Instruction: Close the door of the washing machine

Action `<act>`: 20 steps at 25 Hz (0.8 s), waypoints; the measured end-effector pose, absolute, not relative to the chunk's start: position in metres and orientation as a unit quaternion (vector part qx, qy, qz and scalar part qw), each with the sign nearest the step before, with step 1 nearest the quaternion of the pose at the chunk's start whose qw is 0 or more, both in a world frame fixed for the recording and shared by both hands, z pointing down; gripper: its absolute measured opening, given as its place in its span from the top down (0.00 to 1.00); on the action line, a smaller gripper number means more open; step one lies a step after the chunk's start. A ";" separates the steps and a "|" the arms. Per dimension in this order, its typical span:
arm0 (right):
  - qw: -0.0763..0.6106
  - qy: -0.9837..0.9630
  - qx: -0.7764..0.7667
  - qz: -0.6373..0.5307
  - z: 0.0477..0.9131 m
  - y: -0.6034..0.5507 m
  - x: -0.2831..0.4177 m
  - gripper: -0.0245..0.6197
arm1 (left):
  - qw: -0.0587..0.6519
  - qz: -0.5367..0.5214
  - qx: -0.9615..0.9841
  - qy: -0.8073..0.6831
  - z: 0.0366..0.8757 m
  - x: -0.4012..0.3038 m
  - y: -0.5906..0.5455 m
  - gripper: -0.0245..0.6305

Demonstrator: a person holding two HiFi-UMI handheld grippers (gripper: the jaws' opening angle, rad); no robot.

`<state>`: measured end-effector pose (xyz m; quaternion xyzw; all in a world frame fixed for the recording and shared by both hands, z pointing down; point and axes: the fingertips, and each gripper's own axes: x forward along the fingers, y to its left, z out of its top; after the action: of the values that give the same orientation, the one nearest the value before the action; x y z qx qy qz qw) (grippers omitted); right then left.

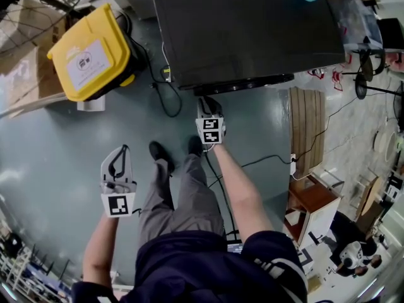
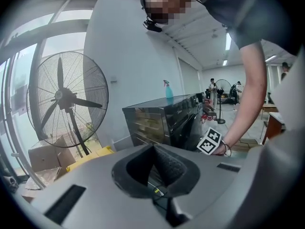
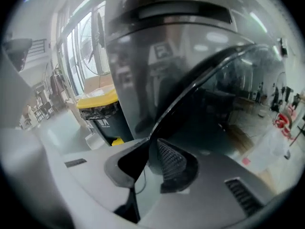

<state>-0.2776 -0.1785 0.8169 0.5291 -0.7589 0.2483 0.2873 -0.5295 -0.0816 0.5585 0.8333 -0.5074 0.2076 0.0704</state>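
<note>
Your right hand-held gripper (image 1: 207, 101) is clamped narrow on the rim of the washing machine (image 1: 246, 24) door (image 1: 243, 85). The dark curved edge runs straight in between its jaws. The door's rim juts out from the machine front, directly ahead of and above that hand-held gripper. Your left hand-held gripper (image 1: 121, 151) hangs well back from it, off to its left, jaws together, nothing in them. A yellow bin (image 1: 91, 52) sits on the floor ahead of the left one.
</note>
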 end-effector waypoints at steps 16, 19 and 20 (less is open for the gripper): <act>0.175 -0.819 0.533 0.119 0.676 -0.159 -0.283 0.85 | 0.033 0.157 0.842 -0.515 0.506 -0.502 -0.103 0.93; 0.154 -0.827 0.530 0.104 0.639 -0.157 -0.285 0.86 | 0.021 0.144 0.843 -0.518 0.488 -0.500 -0.107 0.93; 0.149 -0.829 0.529 0.102 0.626 -0.157 -0.287 0.86 | 0.018 0.140 0.843 -0.519 0.483 -0.500 -0.108 0.93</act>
<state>-0.2871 -0.1566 0.6260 0.5291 -0.8291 0.1017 0.1495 -0.4995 -0.1085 0.4832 0.8431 -0.5190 0.1395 0.0179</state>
